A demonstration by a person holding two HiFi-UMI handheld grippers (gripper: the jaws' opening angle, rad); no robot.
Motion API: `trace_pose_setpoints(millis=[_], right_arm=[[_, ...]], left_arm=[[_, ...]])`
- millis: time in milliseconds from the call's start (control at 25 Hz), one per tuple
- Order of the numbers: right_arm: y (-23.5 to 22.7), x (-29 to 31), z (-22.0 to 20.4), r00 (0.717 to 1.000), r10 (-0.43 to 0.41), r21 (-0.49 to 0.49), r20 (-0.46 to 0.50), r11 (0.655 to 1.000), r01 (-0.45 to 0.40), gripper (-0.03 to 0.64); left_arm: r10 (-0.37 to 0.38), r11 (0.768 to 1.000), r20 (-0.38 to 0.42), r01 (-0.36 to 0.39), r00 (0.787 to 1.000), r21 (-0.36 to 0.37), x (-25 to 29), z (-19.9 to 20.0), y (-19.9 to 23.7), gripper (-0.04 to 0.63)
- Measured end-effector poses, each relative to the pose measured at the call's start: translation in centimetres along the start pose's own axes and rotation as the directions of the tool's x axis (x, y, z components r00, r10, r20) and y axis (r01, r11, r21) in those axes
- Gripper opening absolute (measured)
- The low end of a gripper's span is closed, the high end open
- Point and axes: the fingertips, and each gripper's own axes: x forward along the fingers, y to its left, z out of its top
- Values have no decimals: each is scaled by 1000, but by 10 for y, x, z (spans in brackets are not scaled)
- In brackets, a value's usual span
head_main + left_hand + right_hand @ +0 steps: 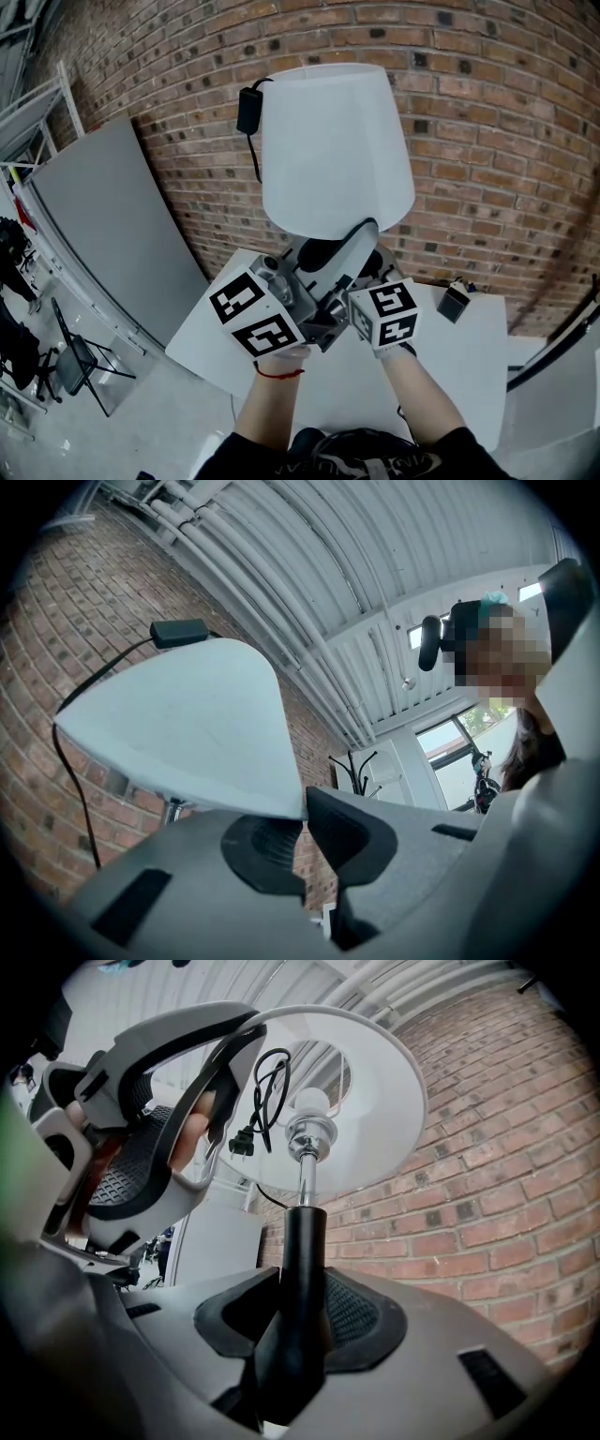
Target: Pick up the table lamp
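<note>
The table lamp hangs in the air in front of the brick wall, its white shade (333, 145) above both grippers. My right gripper (302, 1312) is shut on the lamp's black stem (302, 1251), which runs up to a chrome socket and bulb (309, 1105). My left gripper (364, 232) reaches up to the shade's lower rim. In the left gripper view its jaws (305, 813) stand almost together, with the shade (187, 724) edge caught at their tips. The cord's plug (242, 1143) dangles under the shade. The lamp's base is hidden behind the grippers.
A white table (469, 356) lies below with a small black object (454, 302) on it. A grey panel (112, 234) leans on the brick wall at left, and a folding chair (80, 361) stands on the floor. A black adapter (249, 110) hangs by the shade's top.
</note>
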Motion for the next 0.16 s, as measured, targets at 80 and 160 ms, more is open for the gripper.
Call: trace_pose_setpoints(millis=[80,160], right_arm=[[-1,1,-1,1000,-3,2,-2,1000,3,150],[-1,2,-2,1000,-5,4,-4,1000,5,150]], left_arm=[[0,1000,-2,0,1000,-3,0,-1,1,19],[0,1000,-3,0,1000,-6,0,-1,3,18]])
